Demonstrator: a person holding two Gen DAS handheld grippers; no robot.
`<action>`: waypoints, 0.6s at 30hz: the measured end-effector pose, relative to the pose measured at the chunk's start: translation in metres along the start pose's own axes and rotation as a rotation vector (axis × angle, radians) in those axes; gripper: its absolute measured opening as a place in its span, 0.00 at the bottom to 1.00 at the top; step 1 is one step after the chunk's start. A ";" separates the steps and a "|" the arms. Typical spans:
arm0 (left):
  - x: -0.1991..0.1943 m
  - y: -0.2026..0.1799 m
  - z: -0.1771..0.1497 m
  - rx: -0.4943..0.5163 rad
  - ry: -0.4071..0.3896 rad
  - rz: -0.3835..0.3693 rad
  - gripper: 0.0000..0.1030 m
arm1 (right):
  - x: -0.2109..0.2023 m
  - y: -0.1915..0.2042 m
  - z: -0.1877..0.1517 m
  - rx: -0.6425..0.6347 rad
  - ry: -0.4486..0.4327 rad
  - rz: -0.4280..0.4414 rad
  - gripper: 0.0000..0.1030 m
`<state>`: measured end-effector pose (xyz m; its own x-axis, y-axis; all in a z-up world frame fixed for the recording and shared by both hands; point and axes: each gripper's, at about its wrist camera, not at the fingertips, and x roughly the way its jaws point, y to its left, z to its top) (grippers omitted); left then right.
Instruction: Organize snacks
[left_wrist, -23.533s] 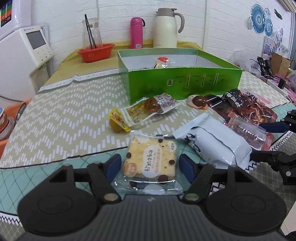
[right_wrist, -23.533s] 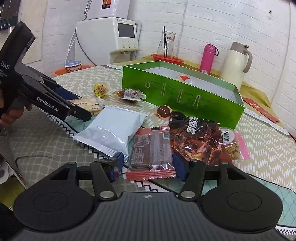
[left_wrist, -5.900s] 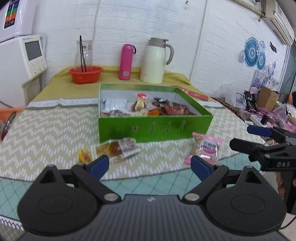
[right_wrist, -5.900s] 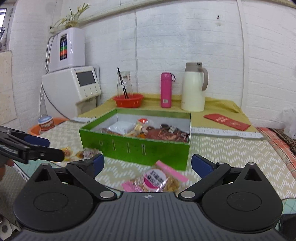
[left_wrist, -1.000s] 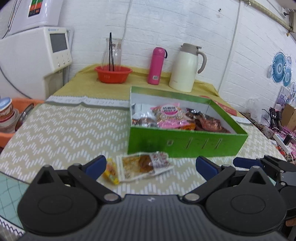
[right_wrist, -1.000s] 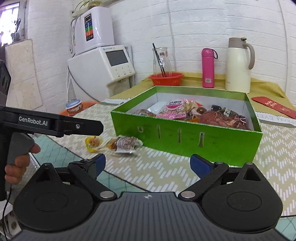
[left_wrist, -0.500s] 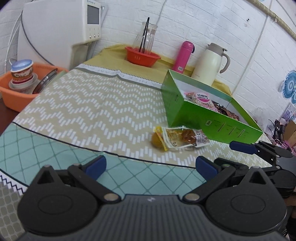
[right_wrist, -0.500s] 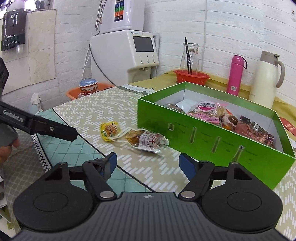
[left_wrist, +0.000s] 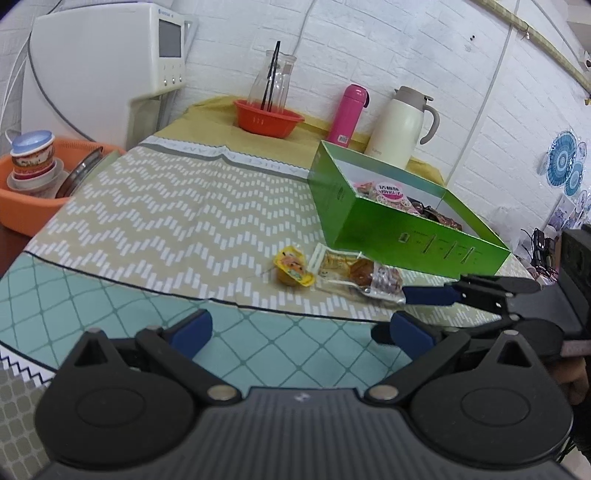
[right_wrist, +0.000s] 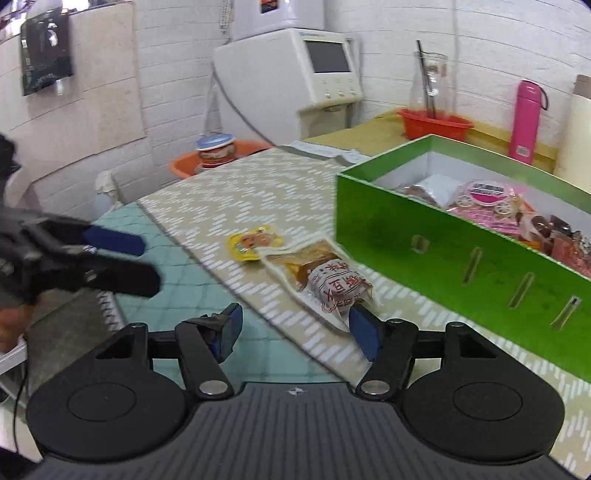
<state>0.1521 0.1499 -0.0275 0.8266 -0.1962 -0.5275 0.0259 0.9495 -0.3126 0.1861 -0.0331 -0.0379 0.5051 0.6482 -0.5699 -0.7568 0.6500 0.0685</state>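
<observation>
Step in hand: right gripper (right_wrist: 293, 330) closing in on clear snack packet (right_wrist: 325, 278), jaws apart, nothing held. Packet lies on table (left_wrist: 166, 221) just before green box (right_wrist: 461, 258) front wall, yellow jelly cup (right_wrist: 255, 239) touching it. Left gripper (left_wrist: 299, 330) released, idle. Next: straddle packet end, pinch, lift over wall into box.

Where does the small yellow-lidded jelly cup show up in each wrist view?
Left wrist: the yellow-lidded jelly cup lies centre frame on the zigzag cloth, just left of the clear snack packet.
Right wrist: the cup sits left of centre, beyond the same packet.
Shared landmark: the green box, to the cup's right in both.
</observation>
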 end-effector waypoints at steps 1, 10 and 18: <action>0.002 0.000 0.001 -0.001 0.003 -0.006 0.99 | -0.005 0.006 -0.003 -0.020 -0.004 0.008 1.00; 0.020 -0.009 0.006 -0.040 0.050 -0.075 0.99 | 0.011 0.005 0.010 -0.130 -0.052 -0.125 1.00; 0.033 -0.022 0.007 -0.040 0.093 -0.106 0.95 | 0.002 0.002 0.000 -0.041 0.013 -0.143 0.65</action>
<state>0.1824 0.1239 -0.0327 0.7648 -0.3181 -0.5602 0.0861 0.9123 -0.4004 0.1860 -0.0303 -0.0387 0.6041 0.5446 -0.5818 -0.6939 0.7185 -0.0480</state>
